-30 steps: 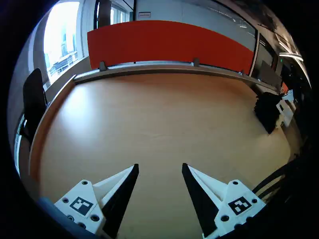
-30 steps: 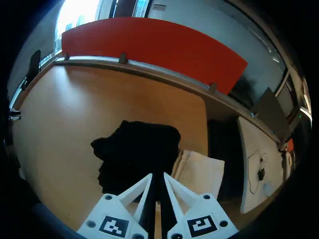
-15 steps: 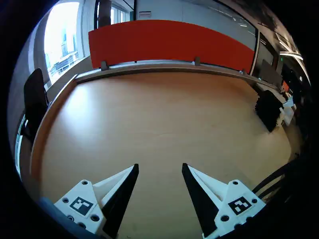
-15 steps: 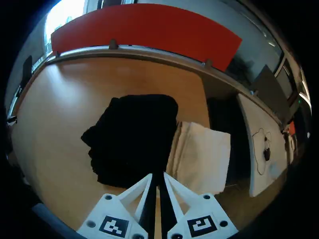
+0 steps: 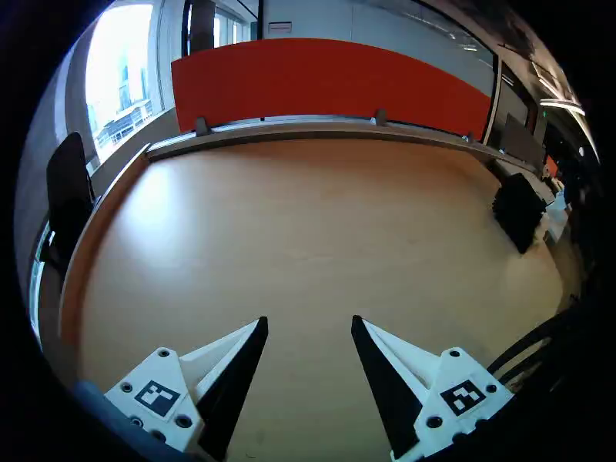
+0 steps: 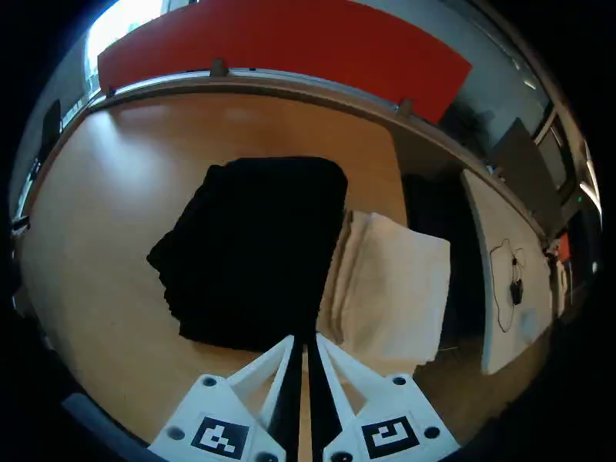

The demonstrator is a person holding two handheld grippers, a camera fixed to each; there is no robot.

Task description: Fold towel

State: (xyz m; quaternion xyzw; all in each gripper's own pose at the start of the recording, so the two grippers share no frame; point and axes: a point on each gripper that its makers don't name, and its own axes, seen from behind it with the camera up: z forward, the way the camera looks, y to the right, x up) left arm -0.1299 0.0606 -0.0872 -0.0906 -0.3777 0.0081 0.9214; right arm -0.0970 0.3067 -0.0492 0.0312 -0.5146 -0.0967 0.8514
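Right claw (image 6: 306,340) is clenched, fingers pressed together with nothing visible between them, and it has backed up and risen over the last second. A moment ago its tips sat over the black towel (image 6: 254,246); now the towel's near edge lies just ahead of them, clear of the fingers. The whole towel has come into sight as a fairly square, layered stack on the wooden surface (image 6: 115,200), with stepped edges showing along its left side. A second ago it looked like a lumpy heap, though part of that may be the change of angle.

A folded white towel (image 6: 396,289) lies against the black one's right edge, and both sit near the right end of the surface.

The left claw (image 5: 308,319) has hardly budged. It hangs released, fingers wide apart, over a bare stretch of wood in front of the red divider (image 5: 331,77). From there the black towel (image 5: 517,219) is a small dark shape far off to the right.

My read is that the fold is made and the right claw has let go. What may remain is squaring up those left-hand edges, if anything.
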